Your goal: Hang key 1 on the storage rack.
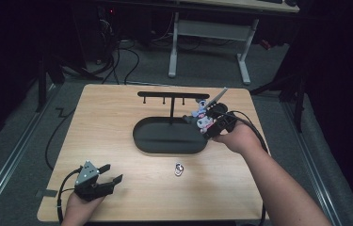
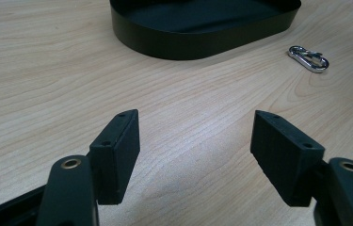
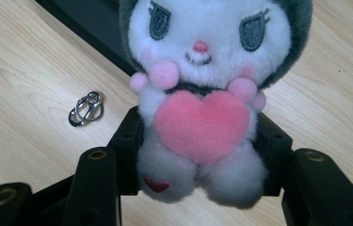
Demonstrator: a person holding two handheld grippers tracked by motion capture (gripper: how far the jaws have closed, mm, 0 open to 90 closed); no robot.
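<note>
- Left gripper (image 1: 110,174) rests near the table's front edge with its black jaws spread wide and nothing between them; bare pale wooden tabletop (image 2: 47,70) lies under the gap.
- Right gripper (image 3: 197,155) is clamped on the lower body of a small white-and-grey plush doll with a pink felt heart on its chest (image 3: 202,113), one jaw on each flank, the doll's face turned toward that gripper's camera.
- Judging by how the plush bulges around the jaws, the doll is soft, light and squashy; it should not slip easily, yet it can twist, so the torso seems a better hold than the head or limbs.
- Small shiny metal carabiner clip (image 1: 179,169) lies loose on the wood between the grippers, apart from the tray; hard and thin, it would likely need a pinch across its narrow sides.
- Farther off, the doll is held at the right end of a black oval tray (image 1: 141,136), beside a black T-shaped hanger stand with pegs (image 1: 172,95).
</note>
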